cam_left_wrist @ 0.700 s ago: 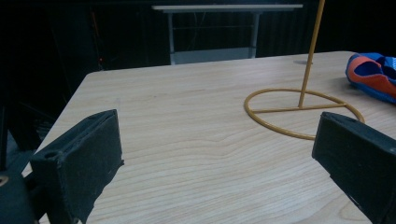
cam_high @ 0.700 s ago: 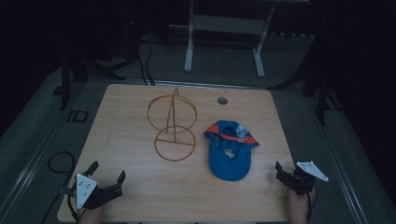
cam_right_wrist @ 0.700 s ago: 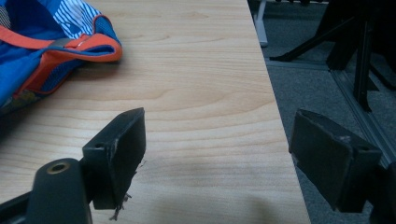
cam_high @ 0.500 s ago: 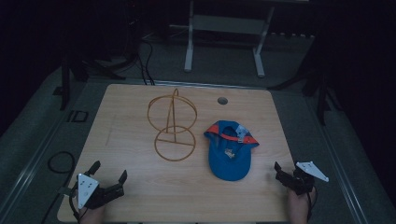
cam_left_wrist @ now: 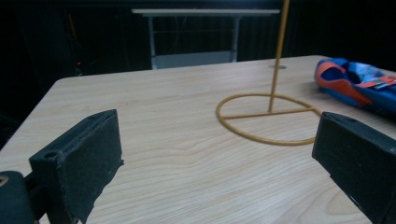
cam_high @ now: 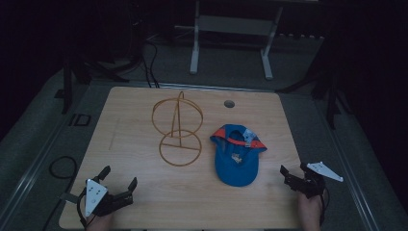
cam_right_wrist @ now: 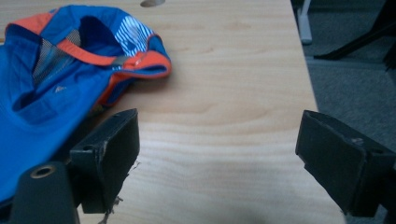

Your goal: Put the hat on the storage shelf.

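Nothing moved; left tool (cam_high: 118, 177) spread, cap (cam_high: 235, 155) untouched.

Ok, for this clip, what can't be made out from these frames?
- Wire stand, left gripper view: its top is cut off by the upper edge.
- Cap, right gripper view: cut off at the left edge, its near part behind the tool's jaw.
- Label inside the cap, high view: too small and dim to read.
- Room beyond the table: too dark.

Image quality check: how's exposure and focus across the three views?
High view: dim overall, surroundings nearly black, table evenly lit, cap readable. Left gripper view: wood grain sharp, near jaws soft, wire stand clear. Right gripper view: brighter, cap crisp, jaws slightly blurred.
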